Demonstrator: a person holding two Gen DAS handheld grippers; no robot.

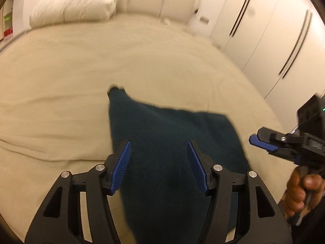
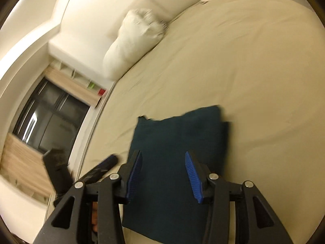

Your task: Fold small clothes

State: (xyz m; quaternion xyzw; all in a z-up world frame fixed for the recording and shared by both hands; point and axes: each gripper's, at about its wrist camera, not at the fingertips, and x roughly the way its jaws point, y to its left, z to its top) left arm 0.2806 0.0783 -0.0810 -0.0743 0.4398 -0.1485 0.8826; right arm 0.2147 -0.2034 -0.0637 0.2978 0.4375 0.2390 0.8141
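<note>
Centrally, the dark teal garment lay on the beige bed sheet, already doubled over, its long axis running away from the tongs toward the pillow. The left gripper hovered over it with jaws spread wide, holding nothing. The right gripper was likewise spread and empty above the cloth (in the left view its blue pads appeared close together, so that view alone was inconclusive). Both tongs stood about equally near. A ragged far corner stuck up. Open sheet surrounded the garment on all visible sides, with wardrobe doors well apart.
</note>
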